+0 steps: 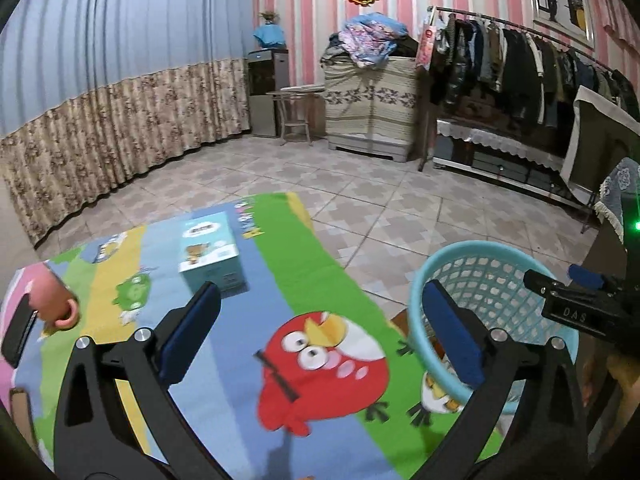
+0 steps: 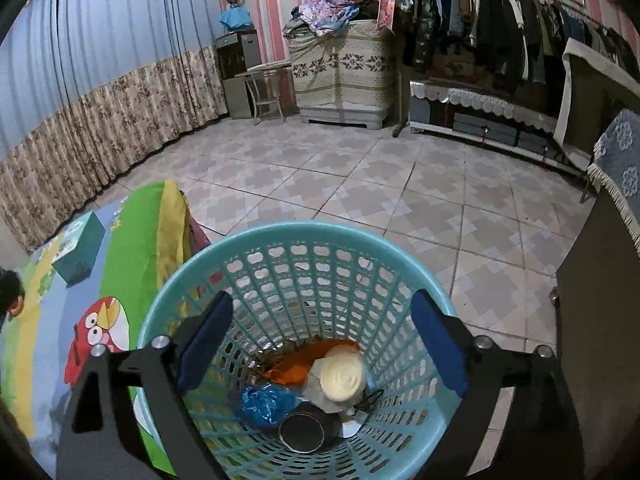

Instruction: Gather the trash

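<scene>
A light-blue mesh basket [image 2: 192, 264] stands on the floor beside the cartoon-print mat. My right gripper [image 2: 322, 320] hangs over its mouth, open, with nothing between the fingers. At the bottom lie an orange wrapper [image 2: 296, 364], a cream cup-like piece [image 2: 342, 378], a crumpled blue bag [image 2: 264, 402] and a dark round can [image 2: 302, 432]. In the left wrist view my left gripper [image 1: 320, 312] stands open and empty over the red bird on the mat [image 1: 280, 272]. The basket [image 1: 424, 280] is at its right, with the right gripper's black tip [image 1: 576, 304] above it.
A teal tissue box [image 1: 210, 248] lies on the mat ahead of the left gripper. A doll-like pink figure [image 1: 56, 300] and a black phone-like slab [image 1: 18, 334] sit at the mat's left edge. Dark furniture [image 2: 600, 320] stands right of the basket; tiled floor lies beyond.
</scene>
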